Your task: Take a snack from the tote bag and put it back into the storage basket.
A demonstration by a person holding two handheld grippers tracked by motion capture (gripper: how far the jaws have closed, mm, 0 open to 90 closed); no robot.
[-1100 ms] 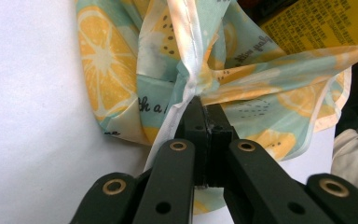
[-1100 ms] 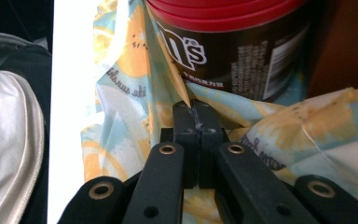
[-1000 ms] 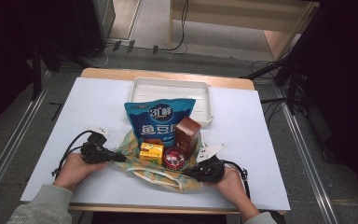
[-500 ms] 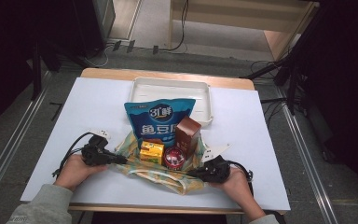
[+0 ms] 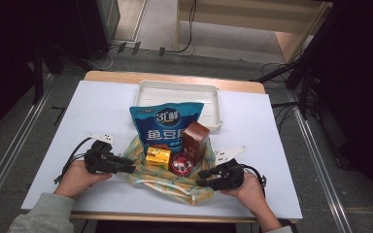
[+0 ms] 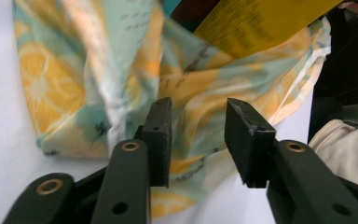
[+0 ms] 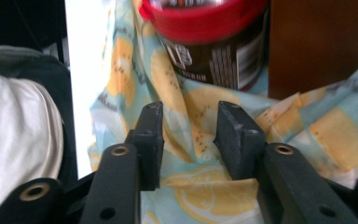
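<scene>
A: Report the left gripper (image 5: 126,167).

B: Its jaws have just been opening and now stand parted. In the left gripper view (image 6: 198,140) the lemon-print bag (image 6: 121,93) lies flat beneath and between the jaws; the pads do not press on it. The gripper points inward along the table, at the bag's left edge.

A: The right gripper (image 5: 201,177)?

B: Same condition. Its jaws have just been opening; the right gripper view (image 7: 189,137) shows a gap with a fold of the bag (image 7: 196,112) rising between the pads, and no clamping visible. It points inward at the bag's right edge.

A: Location and orientation of the bag?

B: The bag (image 5: 167,182) lies spread on the white table (image 5: 102,107) near the front edge, long axis left to right between the two grippers. On it stand a blue snack pouch (image 5: 165,126), a brown carton (image 5: 195,139), a yellow box (image 5: 158,158) and a red-lidded can (image 5: 181,163). A white tray (image 5: 179,92) sits behind.
</scene>
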